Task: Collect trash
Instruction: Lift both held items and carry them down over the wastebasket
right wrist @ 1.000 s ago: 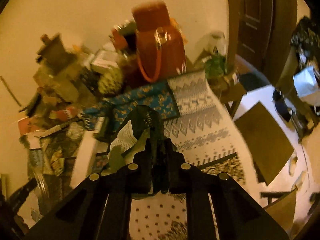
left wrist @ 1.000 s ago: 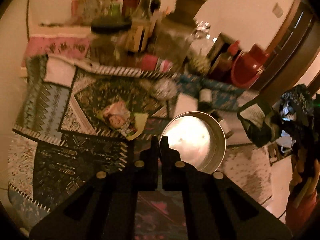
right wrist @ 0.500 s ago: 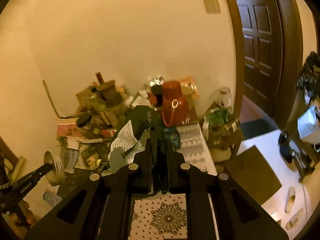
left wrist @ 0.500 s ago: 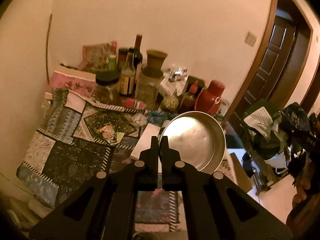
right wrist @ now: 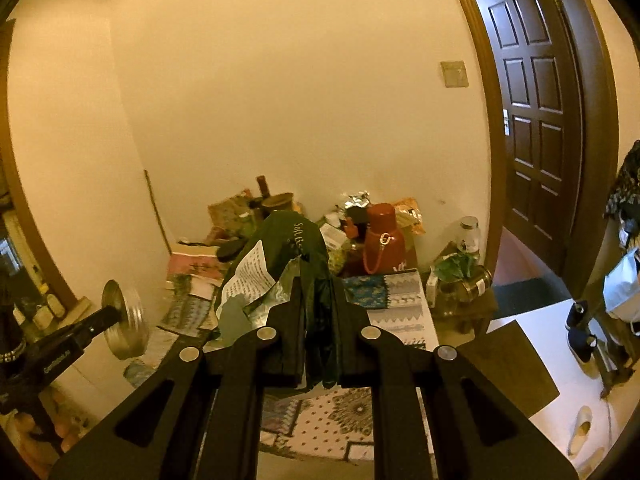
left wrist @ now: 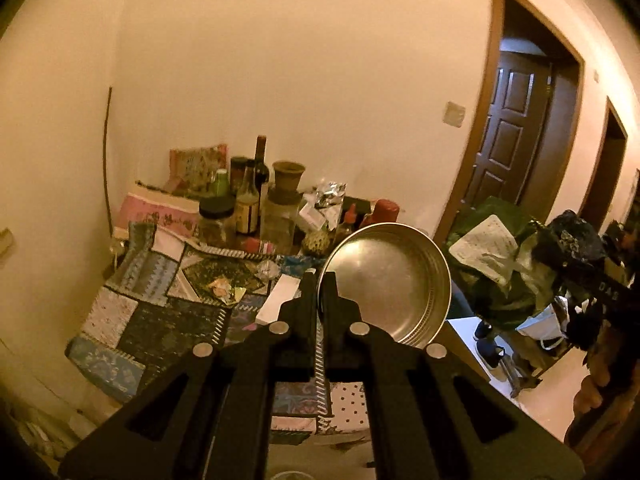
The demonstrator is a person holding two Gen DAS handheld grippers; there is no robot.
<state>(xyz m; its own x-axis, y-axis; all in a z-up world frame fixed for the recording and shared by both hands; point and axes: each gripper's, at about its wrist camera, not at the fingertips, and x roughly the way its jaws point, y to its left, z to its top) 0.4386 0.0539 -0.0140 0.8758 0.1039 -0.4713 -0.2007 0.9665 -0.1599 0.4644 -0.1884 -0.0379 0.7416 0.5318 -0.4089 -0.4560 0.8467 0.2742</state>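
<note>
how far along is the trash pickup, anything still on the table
In hand: the right hand-held gripper is shut on a dark green bag of crumpled wrappers; the left hand-held gripper clamps the rim of a metal bowl. Left: a crumpled wrapper lies on the patchwork cloth. Nothing looks binned yet.

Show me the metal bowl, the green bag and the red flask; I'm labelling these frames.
metal bowl (left wrist: 384, 284), left wrist view, on its shiny inner bottom.
green bag (right wrist: 296, 240), right wrist view, on its dark upper bulge.
red flask (right wrist: 382, 240), right wrist view, on its body.
</note>
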